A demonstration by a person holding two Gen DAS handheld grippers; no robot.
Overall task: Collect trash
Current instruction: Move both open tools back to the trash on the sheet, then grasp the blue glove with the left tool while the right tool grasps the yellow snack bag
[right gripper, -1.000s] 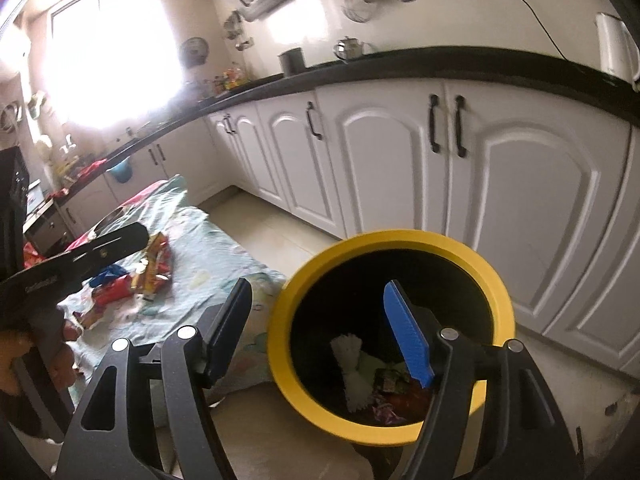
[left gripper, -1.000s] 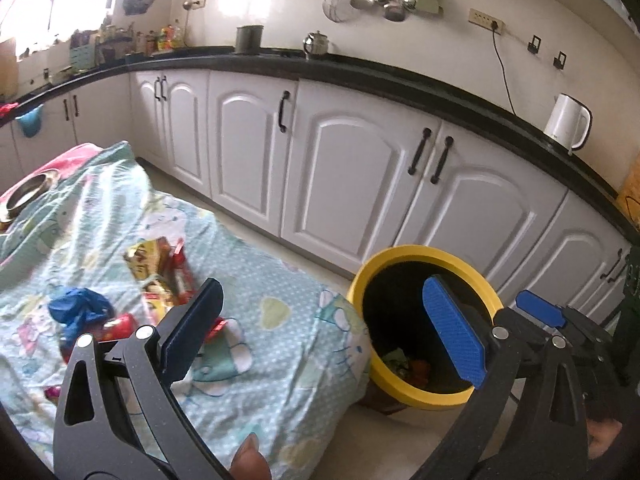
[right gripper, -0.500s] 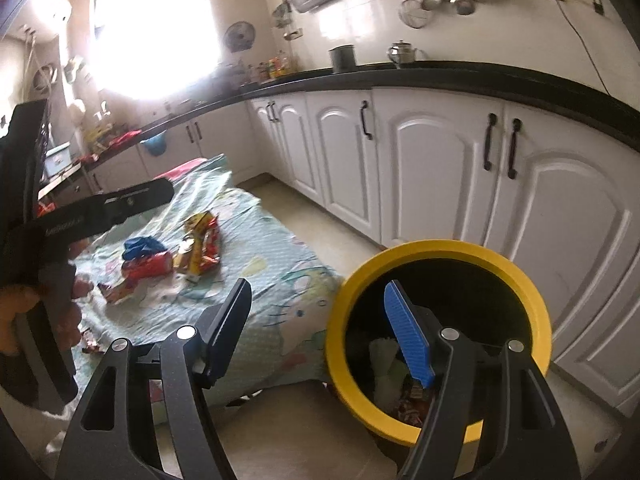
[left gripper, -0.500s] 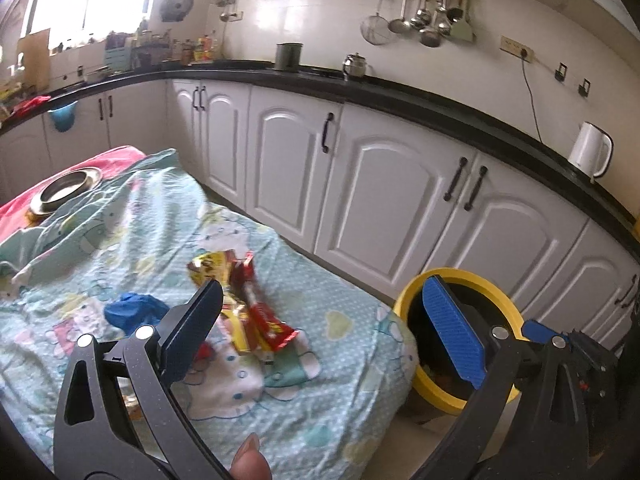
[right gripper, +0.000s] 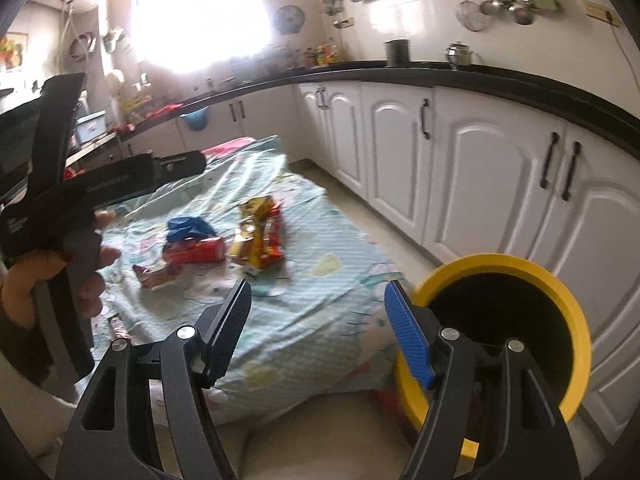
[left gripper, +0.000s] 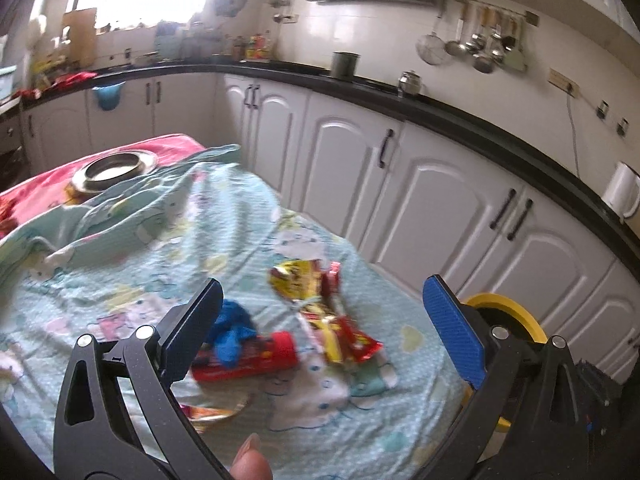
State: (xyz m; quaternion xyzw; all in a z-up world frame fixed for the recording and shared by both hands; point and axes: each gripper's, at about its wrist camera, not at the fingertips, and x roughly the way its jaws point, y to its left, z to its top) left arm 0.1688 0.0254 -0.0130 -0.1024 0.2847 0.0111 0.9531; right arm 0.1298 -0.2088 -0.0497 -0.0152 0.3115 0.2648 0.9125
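Trash lies on a table under a light blue cloth (left gripper: 132,264): a red can (left gripper: 248,356) on its side, a crumpled blue piece (left gripper: 232,328), yellow and red snack wrappers (left gripper: 324,308) and a flat wrapper (left gripper: 212,412). My left gripper (left gripper: 322,296) hovers open over this pile with nothing between its pads. My right gripper (right gripper: 318,292) is open and empty at the table's near corner, beside the yellow-rimmed bin (right gripper: 500,272). From the right wrist the can (right gripper: 196,250) and wrappers (right gripper: 260,232) lie further off. A hand (right gripper: 52,276) holds the left gripper's black body (right gripper: 120,184).
White cabinets (left gripper: 440,208) under a black counter (left gripper: 460,120) run along the far side, with a strip of floor (right gripper: 340,188) between them and the table. A steel bowl (left gripper: 112,168) sits on a pink cloth at the table's far end. A white kettle (left gripper: 622,194) stands on the counter.
Both views have swung left from the bin towards the table. The bin has slid to the right edge and the trash pile has come to the centre. Both grippers stay open.
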